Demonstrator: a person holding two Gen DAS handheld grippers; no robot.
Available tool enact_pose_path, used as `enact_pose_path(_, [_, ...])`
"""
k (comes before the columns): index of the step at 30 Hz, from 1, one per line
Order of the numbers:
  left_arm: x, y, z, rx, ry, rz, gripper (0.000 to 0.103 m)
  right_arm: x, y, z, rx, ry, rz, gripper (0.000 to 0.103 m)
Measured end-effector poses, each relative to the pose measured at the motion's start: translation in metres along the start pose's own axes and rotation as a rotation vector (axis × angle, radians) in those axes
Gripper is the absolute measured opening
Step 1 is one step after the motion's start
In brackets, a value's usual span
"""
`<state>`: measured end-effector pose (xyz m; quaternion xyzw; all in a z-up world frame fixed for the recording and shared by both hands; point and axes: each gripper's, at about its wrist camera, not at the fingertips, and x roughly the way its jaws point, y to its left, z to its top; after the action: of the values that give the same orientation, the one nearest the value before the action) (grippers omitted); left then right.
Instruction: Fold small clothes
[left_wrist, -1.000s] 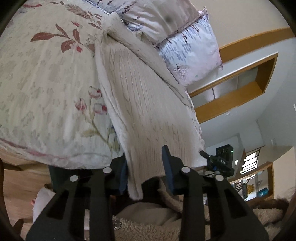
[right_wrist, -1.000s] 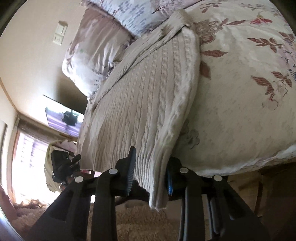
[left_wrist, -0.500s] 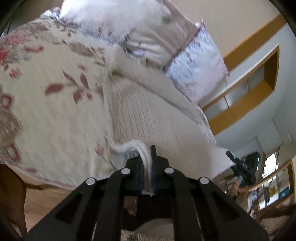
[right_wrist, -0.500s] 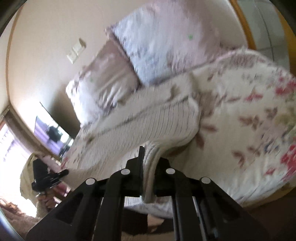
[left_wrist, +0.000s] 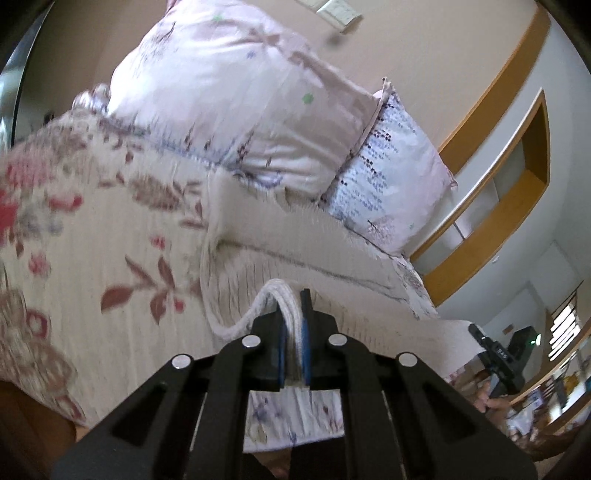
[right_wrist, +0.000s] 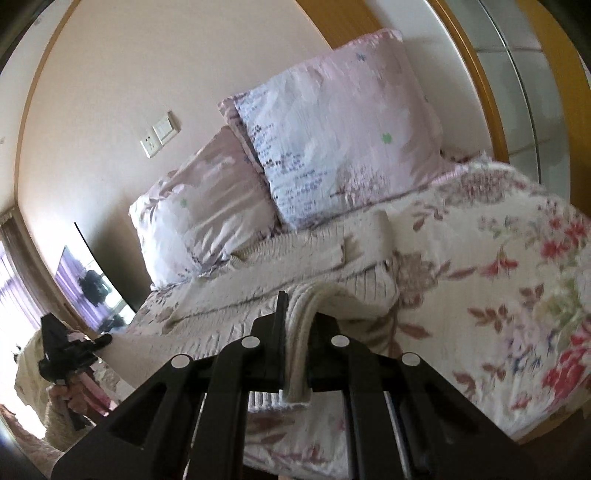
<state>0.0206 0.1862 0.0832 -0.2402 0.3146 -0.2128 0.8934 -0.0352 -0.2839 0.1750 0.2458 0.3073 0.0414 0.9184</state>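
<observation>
Presently lifting the hem: cream cable-knit sweater (left_wrist: 295, 258) spread on the bed (left_wrist: 92, 240), collar end toward the pillows (left_wrist: 258, 110) at 12 o'clock. Left hand-held gripper (left_wrist: 291, 332) clenched on the hem corner at 6 o'clock, knit pinched between the blue pads. Right hand-held gripper (right_wrist: 295, 339) likewise clamped on the opposite hem corner of the sweater (right_wrist: 306, 258), a thick roll of fabric standing between the jaws. Held at both corners, probably to keep the lower edge taut and level while carried toward 12 o'clock for a bottom-to-top fold. Fold judged barely begun; most of the body flat on the floral bedspread (right_wrist: 498, 295).
</observation>
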Motion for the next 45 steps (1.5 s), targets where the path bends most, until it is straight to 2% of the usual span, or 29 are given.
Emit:
enact_pose_path(8, [0.013, -0.018, 0.043, 0.082, -0.051, 0.058, 0.006, 0.016, 0.024, 0.03, -0.122, -0.084, -0.064, 0.008])
enact_pose_path(16, [0.04, -0.042, 0.103, 0.166, -0.136, 0.135, 0.006, 0.047, 0.053, 0.073, -0.257, -0.184, -0.167, 0.008])
enact_pose_path(22, [0.081, -0.047, 0.14, 0.21, -0.19, 0.183, 0.006, 0.086, 0.052, 0.104, -0.24, -0.206, -0.201, 0.008])
enact_pose_path(25, [0.116, -0.036, 0.144, 0.196, -0.158, 0.213, 0.006, 0.12, 0.031, 0.11, -0.182, -0.151, -0.216, 0.008])
enact_pose_path(27, [0.147, -0.02, 0.142, 0.156, -0.097, 0.226, 0.006, 0.147, 0.013, 0.107, -0.128, -0.079, -0.237, 0.008])
enact_pose_path(29, [0.173, -0.006, 0.139, 0.11, -0.038, 0.236, 0.006, 0.182, -0.015, 0.099, -0.047, 0.036, -0.261, 0.008])
enact_pose_path(32, [0.207, 0.021, 0.135, 0.016, 0.04, 0.247, 0.006, 0.213, -0.038, 0.086, 0.023, 0.135, -0.284, 0.008])
enact_pose_path(38, [0.23, 0.044, 0.14, -0.082, 0.076, 0.224, 0.006, 0.232, -0.048, 0.09, 0.061, 0.14, -0.286, 0.008])
enact_pose_path(41, [0.246, 0.054, 0.141, -0.128, 0.109, 0.224, 0.006, 0.251, -0.06, 0.095, 0.119, 0.182, -0.301, 0.008])
enact_pose_path(43, [0.252, 0.057, 0.14, -0.156, 0.123, 0.223, 0.007, 0.266, -0.069, 0.095, 0.188, 0.224, -0.304, 0.017])
enact_pose_path(44, [0.255, 0.058, 0.14, -0.169, 0.128, 0.22, 0.007, 0.273, -0.073, 0.095, 0.213, 0.239, -0.299, 0.03])
enact_pose_path(45, [0.256, 0.059, 0.14, -0.18, 0.13, 0.218, 0.008, 0.277, -0.075, 0.095, 0.233, 0.247, -0.291, 0.037])
